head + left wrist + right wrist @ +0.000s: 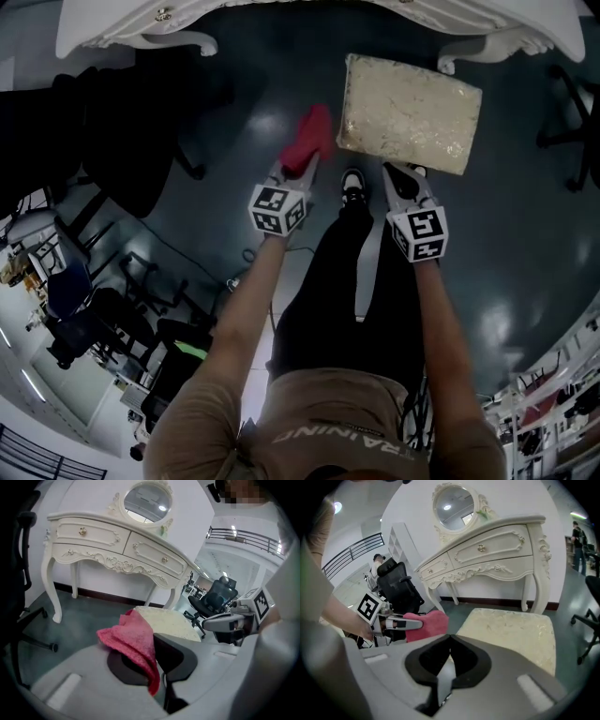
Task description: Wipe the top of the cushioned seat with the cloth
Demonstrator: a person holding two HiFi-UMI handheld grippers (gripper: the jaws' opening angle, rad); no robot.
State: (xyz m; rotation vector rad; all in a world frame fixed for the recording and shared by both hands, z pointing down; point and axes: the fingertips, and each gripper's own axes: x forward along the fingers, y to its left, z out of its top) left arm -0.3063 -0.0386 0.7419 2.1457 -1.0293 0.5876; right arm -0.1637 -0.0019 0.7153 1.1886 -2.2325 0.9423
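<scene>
Clamped tight in the left gripper (151, 660): the cloth (132, 639), pink folds bunched beyond the tips. Right gripper (449, 641) pinched together on nothing, held level with the left. Just ahead of the right tips, the seat (513, 629); cloth close by its left edge, contact impossible to tell. Farther off, behind the seat, a white dresser (487, 555) with an oval mirror (453, 501).
</scene>
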